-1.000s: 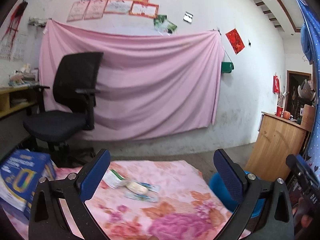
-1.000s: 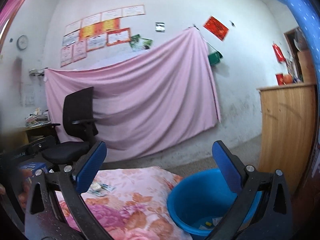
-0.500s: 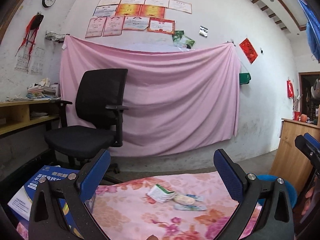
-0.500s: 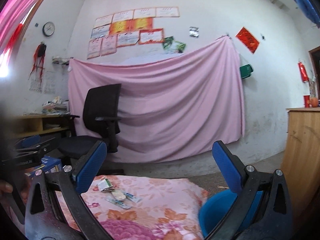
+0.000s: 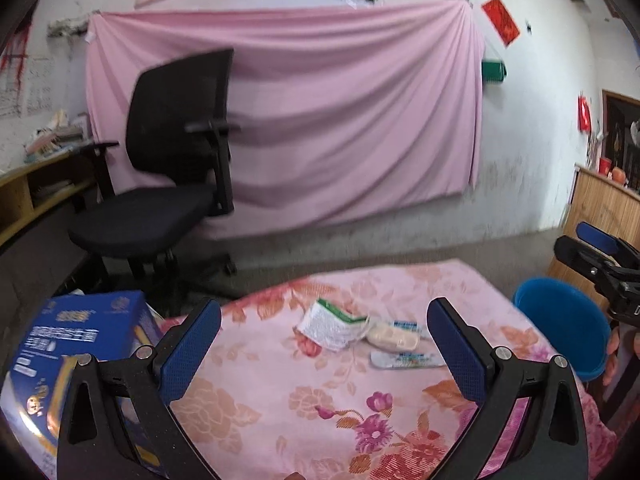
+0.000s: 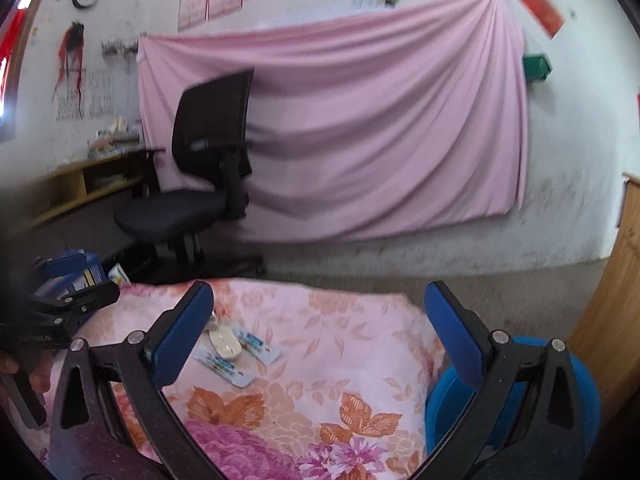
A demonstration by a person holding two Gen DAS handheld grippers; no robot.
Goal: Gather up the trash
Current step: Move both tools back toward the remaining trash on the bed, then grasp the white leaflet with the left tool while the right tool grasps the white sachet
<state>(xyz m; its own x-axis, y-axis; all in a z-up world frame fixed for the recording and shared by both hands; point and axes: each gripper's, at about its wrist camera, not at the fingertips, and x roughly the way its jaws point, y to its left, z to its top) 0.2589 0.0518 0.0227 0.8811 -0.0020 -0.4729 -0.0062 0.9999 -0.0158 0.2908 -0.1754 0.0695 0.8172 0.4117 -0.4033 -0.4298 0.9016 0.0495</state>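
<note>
Several pieces of trash lie together on a pink floral cloth (image 5: pixel 280 396): a green-and-white wrapper (image 5: pixel 330 324), a pale oval packet (image 5: pixel 394 337) and a flat blue-and-white sachet (image 5: pixel 406 360). My left gripper (image 5: pixel 325 354) hovers open just short of them, nothing between its blue pads. In the right wrist view the oval packet (image 6: pixel 226 344) and two sachets (image 6: pixel 224 368) lie beside the left pad of my right gripper (image 6: pixel 319 338), which is open and empty. A blue tub (image 5: pixel 564 324) stands at the cloth's right edge, also seen as the blue tub (image 6: pixel 436 404).
A blue printed box (image 5: pixel 76 344) sits at the cloth's left edge. A black office chair (image 5: pixel 168 184) stands behind, before a pink sheet (image 5: pixel 340 120) on the wall. A wooden cabinet (image 5: pixel 600 208) is at right and a wooden shelf (image 5: pixel 32 196) at left.
Both cameras have tipped downward and moved closer to the cloth, so the trash pile now sits larger and nearer the fingertips. Both grippers stay open.
</note>
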